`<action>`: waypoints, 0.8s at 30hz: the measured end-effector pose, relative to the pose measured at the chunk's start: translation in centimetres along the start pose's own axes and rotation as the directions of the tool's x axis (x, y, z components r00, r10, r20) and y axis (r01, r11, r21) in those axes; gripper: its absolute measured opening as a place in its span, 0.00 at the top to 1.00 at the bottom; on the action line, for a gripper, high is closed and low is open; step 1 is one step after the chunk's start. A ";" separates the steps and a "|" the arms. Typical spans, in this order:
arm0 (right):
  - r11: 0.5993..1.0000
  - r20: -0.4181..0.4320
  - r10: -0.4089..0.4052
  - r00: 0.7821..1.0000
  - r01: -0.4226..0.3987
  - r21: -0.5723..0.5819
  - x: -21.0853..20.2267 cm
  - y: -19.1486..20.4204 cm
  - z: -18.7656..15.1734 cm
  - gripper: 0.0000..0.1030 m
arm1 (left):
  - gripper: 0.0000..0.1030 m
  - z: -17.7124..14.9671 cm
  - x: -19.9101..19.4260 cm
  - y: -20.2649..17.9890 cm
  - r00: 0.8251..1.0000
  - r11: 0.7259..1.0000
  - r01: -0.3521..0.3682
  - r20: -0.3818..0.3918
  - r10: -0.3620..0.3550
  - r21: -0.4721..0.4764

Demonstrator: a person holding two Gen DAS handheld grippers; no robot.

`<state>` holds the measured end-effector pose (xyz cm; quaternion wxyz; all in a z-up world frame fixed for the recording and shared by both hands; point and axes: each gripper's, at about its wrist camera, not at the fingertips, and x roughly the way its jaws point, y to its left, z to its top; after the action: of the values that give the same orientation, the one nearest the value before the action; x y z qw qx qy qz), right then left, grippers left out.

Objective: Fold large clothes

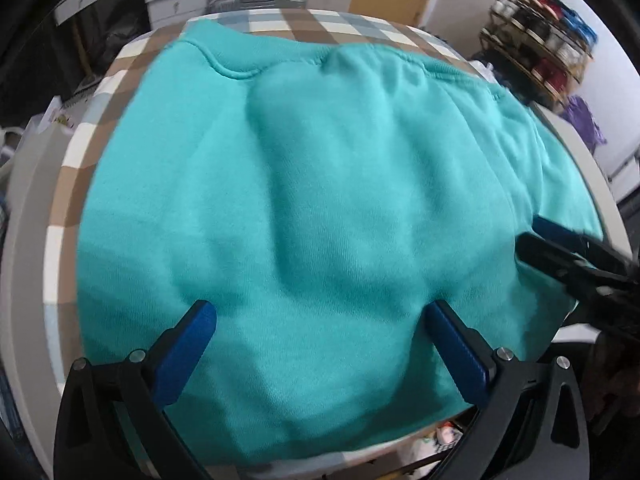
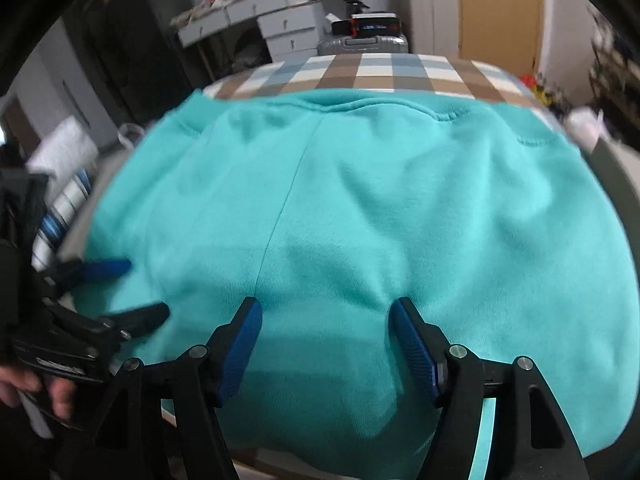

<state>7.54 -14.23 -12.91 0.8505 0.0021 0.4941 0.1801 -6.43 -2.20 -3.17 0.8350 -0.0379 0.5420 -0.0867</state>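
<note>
Checked tablecloth (image 1: 312, 24) under everything, showing only as a band past the far hem and down the left side. Teal sweatshirt (image 1: 320, 200) spread over nearly the whole top, ribbed hem (image 2: 400, 110) at the far side, near edge drooping off the front (soft ridges across the middle, not flat). Left gripper (image 1: 320, 312) spread wide over the cloth, nothing pinched. Right gripper (image 2: 324, 312) likewise released, blue pads apart above the fabric, clamping nothing. Probably about to take hold at the near edge: best to bite both layers at matching points, lift together, keep the edge taut. Little bare surface left for shifting; drawers (image 2: 288, 24) and suitcase (image 2: 362, 44) well beyond.
</note>
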 end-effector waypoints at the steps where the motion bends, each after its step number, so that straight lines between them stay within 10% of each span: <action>1: 0.999 0.011 0.035 0.999 -0.036 0.036 -0.6 -0.6 0.1 0.33 | 0.01 0.1 -0.8 -0.3 1.000 1.000 -0.006 0.008 0.006 -0.010; 8: 0.831 0.288 0.296 0.911 -0.394 0.392 -10.4 -9.9 -4.1 0.25 | 0.01 0.1 -2.6 -9.4 0.997 0.970 0.021 0.063 -0.037 0.242; 13: 0.736 0.266 0.252 0.930 -0.363 0.572 -11.3 -15.3 -9.5 0.20 | 0.01 0.7 2.7 -11.4 0.995 0.954 -0.092 -0.015 0.101 0.286; 20: 0.633 0.214 0.346 0.913 -0.396 0.666 -7.4 -17.3 -11.0 0.20 | 0.01 2.4 2.3 -10.4 0.994 0.959 -0.039 -0.086 0.066 0.282; 24: 0.647 0.179 0.395 0.901 -0.411 0.642 -5.9 -16.1 -10.2 0.20 | 0.01 3.8 -0.3 -9.8 0.996 0.963 -0.085 0.044 0.076 0.256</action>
<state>1.22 -32.85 -16.03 0.7367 0.4168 0.5025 0.1763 -4.15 -11.90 0.19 0.8446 0.0915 0.5132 -0.1220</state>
